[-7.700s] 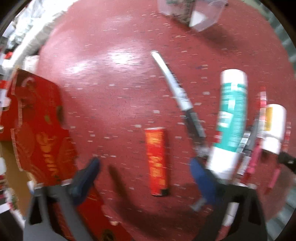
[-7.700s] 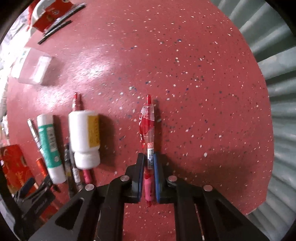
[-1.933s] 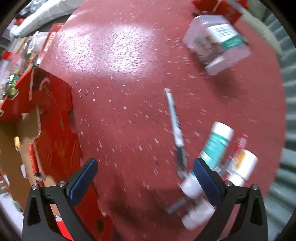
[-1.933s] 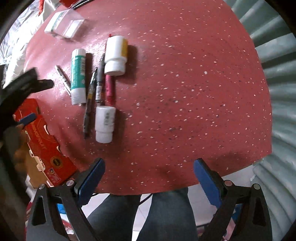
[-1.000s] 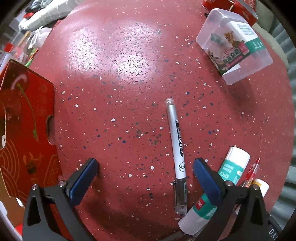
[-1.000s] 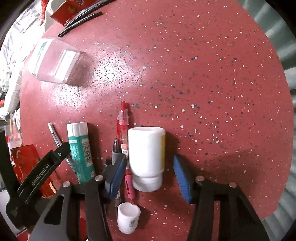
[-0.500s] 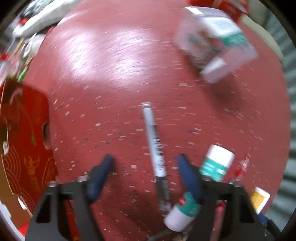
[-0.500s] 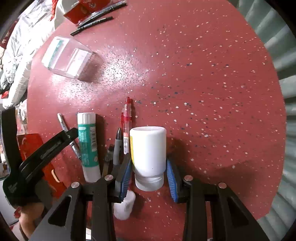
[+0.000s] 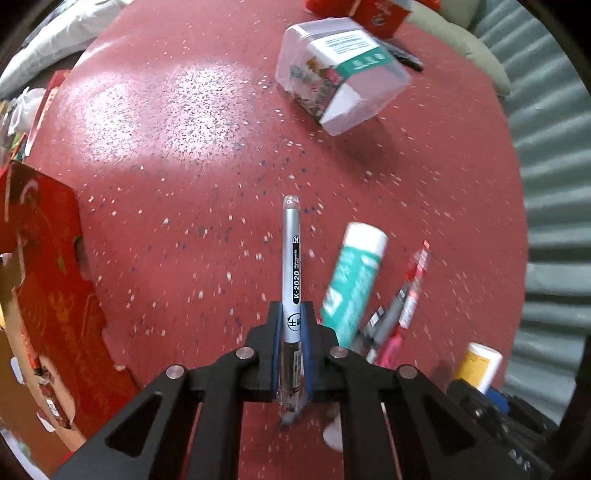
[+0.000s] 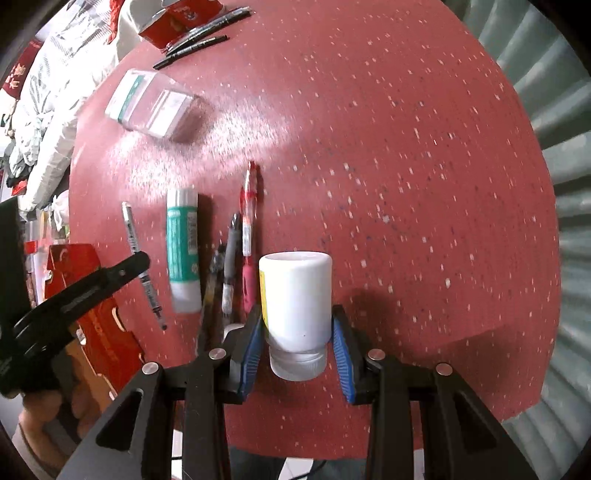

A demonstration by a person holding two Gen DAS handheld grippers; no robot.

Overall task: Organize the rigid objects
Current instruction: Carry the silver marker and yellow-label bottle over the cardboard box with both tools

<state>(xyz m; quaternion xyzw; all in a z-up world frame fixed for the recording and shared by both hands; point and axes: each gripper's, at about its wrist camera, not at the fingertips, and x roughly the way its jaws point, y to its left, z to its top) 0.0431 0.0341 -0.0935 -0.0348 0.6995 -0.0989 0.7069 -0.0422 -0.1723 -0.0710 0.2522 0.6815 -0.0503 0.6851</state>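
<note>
My left gripper [image 9: 291, 325] is shut on a silver pen [image 9: 291, 266] marked K-2020, which points away along the fingers over the red table. My right gripper [image 10: 297, 332] is shut on a white bottle [image 10: 295, 299] with a yellow label, lying with its cap toward me. Left of the bottle lie a red pen [image 10: 248, 221], a grey pen [image 10: 229, 258], a dark pen [image 10: 210, 288] and a green-white glue stick [image 10: 181, 243]. The glue stick [image 9: 352, 284] and pens [image 9: 402, 306] also show in the left wrist view. The left gripper shows in the right wrist view, shut on the silver pen [image 10: 142, 258].
A clear plastic box [image 9: 340, 70] with a green label lies at the far side of the table [image 10: 406, 147]. A red cardboard box [image 9: 40, 280] sits at the left edge. Black pens [image 10: 199, 33] and a red packet [image 10: 173, 18] lie at the far edge.
My left gripper has shut on the silver pen. My right gripper has closed onto the white bottle, and the view has pulled back slightly.
</note>
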